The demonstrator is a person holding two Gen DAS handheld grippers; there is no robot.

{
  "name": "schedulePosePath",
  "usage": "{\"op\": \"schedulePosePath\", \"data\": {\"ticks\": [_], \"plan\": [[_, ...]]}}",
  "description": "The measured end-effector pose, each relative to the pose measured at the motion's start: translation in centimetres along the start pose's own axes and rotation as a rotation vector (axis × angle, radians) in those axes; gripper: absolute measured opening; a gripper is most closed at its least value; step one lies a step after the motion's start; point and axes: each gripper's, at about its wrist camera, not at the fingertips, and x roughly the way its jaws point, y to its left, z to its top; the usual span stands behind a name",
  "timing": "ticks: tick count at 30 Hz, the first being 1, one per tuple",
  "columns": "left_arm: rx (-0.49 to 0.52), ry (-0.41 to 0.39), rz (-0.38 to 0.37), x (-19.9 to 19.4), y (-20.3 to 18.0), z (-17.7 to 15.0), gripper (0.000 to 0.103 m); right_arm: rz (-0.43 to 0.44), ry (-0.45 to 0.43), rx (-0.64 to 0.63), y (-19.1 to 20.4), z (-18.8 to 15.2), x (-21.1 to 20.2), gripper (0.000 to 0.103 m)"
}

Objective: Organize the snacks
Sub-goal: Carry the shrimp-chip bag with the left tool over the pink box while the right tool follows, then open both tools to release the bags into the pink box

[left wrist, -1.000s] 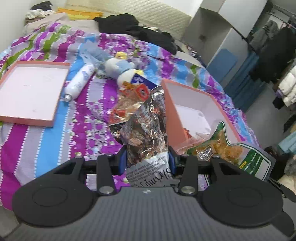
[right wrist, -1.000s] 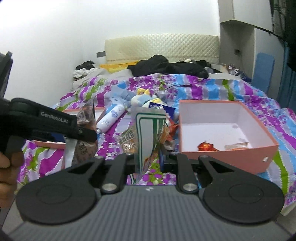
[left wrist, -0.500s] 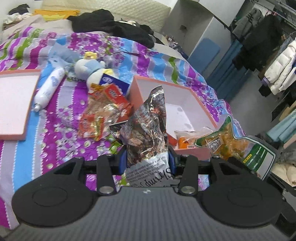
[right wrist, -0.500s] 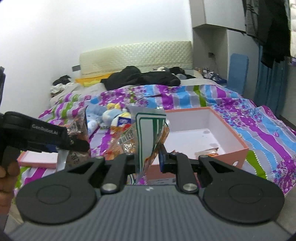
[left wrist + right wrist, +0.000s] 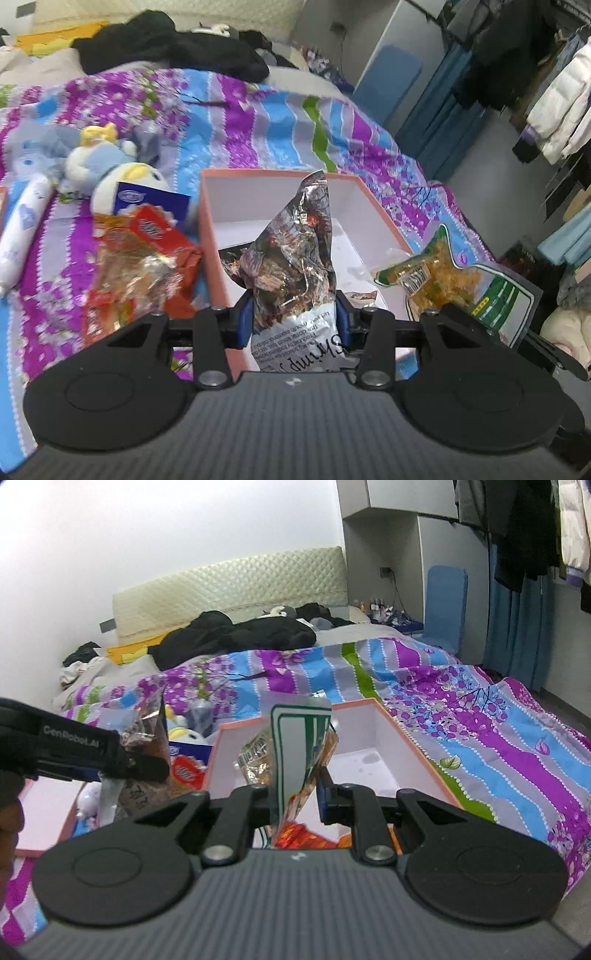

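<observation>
At the far left of the left wrist view a white tube (image 5: 20, 236) lies on the striped bedspread (image 5: 258, 122), with a soft toy (image 5: 107, 162) beside it and a blue carton (image 5: 147, 201) leaning against the toy. Next comes a loose heap of red and clear snack packets (image 5: 144, 266), just beside the left wall of the pink box (image 5: 210, 236). The left gripper (image 5: 293, 321) is clamped on a crinkled foil shrimp snack bag (image 5: 295, 258), which stands upright between the blue pads and reaches up in front of the box's white interior (the printed lower end sits down between the fingers). To the right, a green-and-white snack pouch (image 5: 454, 284) shows over the box's right rim.

In the right wrist view the left gripper's black arm enters from the left, the foil bag hanging under it. At centre the right gripper (image 5: 295, 794) pinches the green-and-white pouch edge-on; the pouch rises straight up from between the fingers, over the near end of the pink box. Some small wrappers seem to lie on the box floor, though the pouch hides most of them.
</observation>
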Motion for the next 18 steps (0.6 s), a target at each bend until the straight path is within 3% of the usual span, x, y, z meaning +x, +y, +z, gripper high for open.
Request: {"op": "schedulePosePath", "data": {"ticks": [10,18], "plan": [[0.015,0.092,0.012,9.2,-0.6,3.3,0.049,-0.002,0.094,0.029,-3.4,-0.1,8.2,0.019],[0.031,0.132,0.018,12.5,0.2,3.1,0.054,-0.01,0.164,0.09,-4.2,-1.4,11.4,0.021]]}}
